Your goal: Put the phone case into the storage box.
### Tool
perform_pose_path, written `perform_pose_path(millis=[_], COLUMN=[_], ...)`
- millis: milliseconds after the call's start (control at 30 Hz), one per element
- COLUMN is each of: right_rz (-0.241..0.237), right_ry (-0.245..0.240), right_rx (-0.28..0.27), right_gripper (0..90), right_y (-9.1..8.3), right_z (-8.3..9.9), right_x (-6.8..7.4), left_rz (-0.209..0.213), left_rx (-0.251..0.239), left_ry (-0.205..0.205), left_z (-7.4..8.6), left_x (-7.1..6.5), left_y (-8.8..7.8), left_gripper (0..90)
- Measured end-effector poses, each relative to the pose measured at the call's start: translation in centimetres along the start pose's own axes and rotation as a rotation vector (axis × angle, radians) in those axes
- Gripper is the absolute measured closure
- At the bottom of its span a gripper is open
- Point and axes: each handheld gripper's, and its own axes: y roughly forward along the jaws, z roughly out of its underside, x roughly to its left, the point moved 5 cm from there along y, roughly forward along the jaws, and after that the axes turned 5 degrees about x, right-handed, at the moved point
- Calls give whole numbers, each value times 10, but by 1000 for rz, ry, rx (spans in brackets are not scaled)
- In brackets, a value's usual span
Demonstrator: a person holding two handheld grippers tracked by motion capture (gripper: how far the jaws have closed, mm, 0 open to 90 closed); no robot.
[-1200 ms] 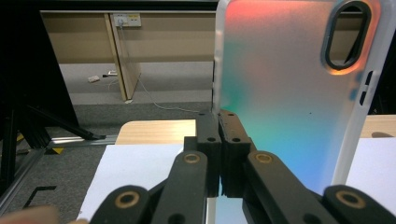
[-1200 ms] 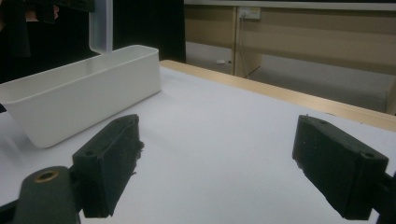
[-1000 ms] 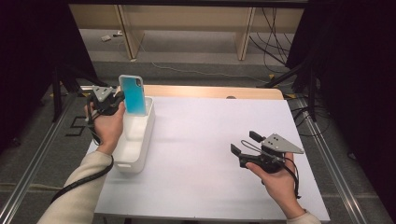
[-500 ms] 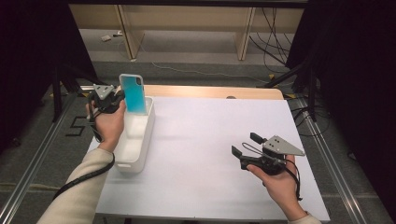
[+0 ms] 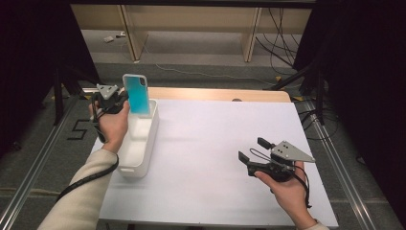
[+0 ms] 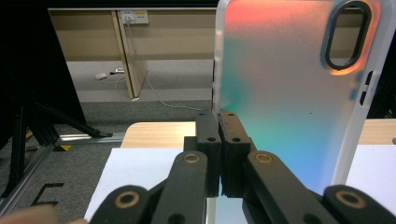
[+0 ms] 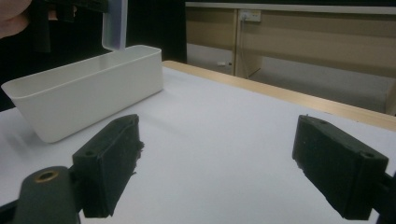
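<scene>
- While the person's right hand (image 5: 287, 189) rests near the table's front right corner, the right gripper (image 5: 250, 152) it holds lies low over the white table top (image 5: 215, 143) with its jaws spread wide and nothing between them.
- Across the bare white surface, well apart from that gripper, a long white bin (image 5: 139, 139) stands along the table's left edge; the right gripper view shows it as an open, straight-walled trough (image 7: 84, 93).
- Just beside the bin's left wall, the left hand (image 5: 112, 124) holds up the left gripper (image 5: 125, 98), whose jaws are pressed tight on the long edge of a phone case (image 5: 138, 93).
- Held upright above the far end of the bin, the case is translucent with a teal-to-orange sheen and an oval camera cutout (image 6: 345, 39) near its top.
- Beyond the table stands a wooden shelf frame (image 5: 191, 28) on a grey floor.
</scene>
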Motion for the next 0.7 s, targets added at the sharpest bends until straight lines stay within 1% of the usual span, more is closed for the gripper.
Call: perform_pose_path(millis=[67, 133, 233, 267, 300, 333, 400, 467, 533, 600, 700], right_rz=[-5, 4, 2, -13, -10, 1, -1, 4, -1, -9, -12], right_ry=[4, 2, 0, 12, 13, -3, 4, 0, -7, 6, 7], right_rx=[2, 5, 4, -12, -9, -18, -7, -9, -20, -21, -21], right_gripper=[164, 164, 164, 164, 164, 164, 164, 164, 164, 164, 164], right_y=[-1, -2, -2, -1, -1, -1, -2, -3, -3, -3, -4], right_z=[0, 1, 1, 1, 1, 1, 1, 1, 1, 1, 2], right_x=[0, 0, 0, 2, 2, 1, 1, 1, 0, 1, 2], left_rz=[-4, -6, -5, -8, -9, -10, -10, -12, -14, -14, -17], left_rx=[1, 1, 3, 3, 4, 5, 6, 7, 10, 10, 11], left_ry=[-3, -3, -1, -1, -2, -4, -3, -3, -4, -6, -7], left_z=[0, 0, -1, -1, -1, -1, -1, -1, 0, 0, -1], left_x=[0, 0, 0, 0, -1, 0, 0, 0, 1, 1, 2], left_y=[1, 2, 4, 4, 5, 6, 7, 8, 9, 9, 9], left_gripper=[881, 881, 881, 881, 881, 881, 881, 881, 881, 881, 881])
